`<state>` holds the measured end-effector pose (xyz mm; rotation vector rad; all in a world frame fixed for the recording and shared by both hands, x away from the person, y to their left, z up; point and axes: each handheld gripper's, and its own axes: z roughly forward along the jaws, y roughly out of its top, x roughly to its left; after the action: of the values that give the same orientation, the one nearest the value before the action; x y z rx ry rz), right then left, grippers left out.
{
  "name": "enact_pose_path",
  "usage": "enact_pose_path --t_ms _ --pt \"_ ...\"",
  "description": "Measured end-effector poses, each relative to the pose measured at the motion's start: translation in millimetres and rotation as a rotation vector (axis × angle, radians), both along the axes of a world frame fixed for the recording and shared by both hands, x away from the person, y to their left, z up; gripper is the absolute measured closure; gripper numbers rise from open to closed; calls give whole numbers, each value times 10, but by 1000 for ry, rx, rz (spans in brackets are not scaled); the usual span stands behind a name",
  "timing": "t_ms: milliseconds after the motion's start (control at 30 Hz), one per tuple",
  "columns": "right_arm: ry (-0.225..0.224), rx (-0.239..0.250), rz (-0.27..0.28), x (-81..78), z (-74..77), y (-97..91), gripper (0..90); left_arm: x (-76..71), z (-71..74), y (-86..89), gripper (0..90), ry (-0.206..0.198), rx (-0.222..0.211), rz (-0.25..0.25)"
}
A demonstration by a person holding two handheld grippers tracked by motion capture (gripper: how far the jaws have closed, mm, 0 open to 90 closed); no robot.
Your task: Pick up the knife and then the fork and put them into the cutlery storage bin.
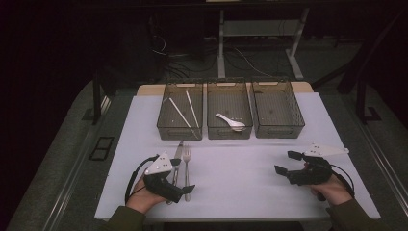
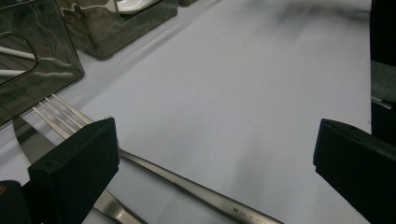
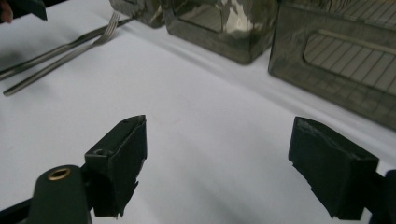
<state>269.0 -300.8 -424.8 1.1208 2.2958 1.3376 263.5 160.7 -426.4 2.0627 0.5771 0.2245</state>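
A metal fork (image 1: 186,161) and a serrated knife (image 1: 178,151) lie side by side on the white mat (image 1: 235,178), in front of the left bin. My left gripper (image 1: 182,175) is open right over them, its jaws straddling the fork's handle without touching. In the left gripper view the fork (image 2: 187,186) runs between the wide-apart jaws of this gripper (image 2: 215,140), and the knife (image 2: 28,144) lies beside the left jaw. My right gripper (image 1: 285,162) is open over bare mat at the right. The right gripper view has its jaws (image 3: 219,140) empty, with the fork (image 3: 60,60) and knife (image 3: 46,53) far off.
Three dark see-through bins stand in a row at the back of the mat. The left bin (image 1: 179,132) holds white chopsticks (image 1: 185,113), the middle bin (image 1: 229,132) a white spoon (image 1: 231,122), and the right bin (image 1: 279,130) nothing. Dark floor, cables and table legs lie beyond.
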Motion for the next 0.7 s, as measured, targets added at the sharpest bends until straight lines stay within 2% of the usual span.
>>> enact_pose_path --t_ms 67,167,233,467,567,700 --pt "11 -13 -7 -39 -38 -13 194 9 -5 3 0 0 4 8" --pt "4 -40 2 -99 -64 -23 194 22 -12 20 23 6 19 32" --pt "5 -38 1 -125 -66 -26 194 26 -11 34 49 10 25 58" --pt "8 -60 11 -133 -82 13 194 103 23 100 251 -10 41 133" --pt "3 -66 17 -132 -84 26 194 185 44 116 360 -10 29 165" --pt "7 -70 16 -135 -87 36 194 343 63 115 513 -8 43 219"
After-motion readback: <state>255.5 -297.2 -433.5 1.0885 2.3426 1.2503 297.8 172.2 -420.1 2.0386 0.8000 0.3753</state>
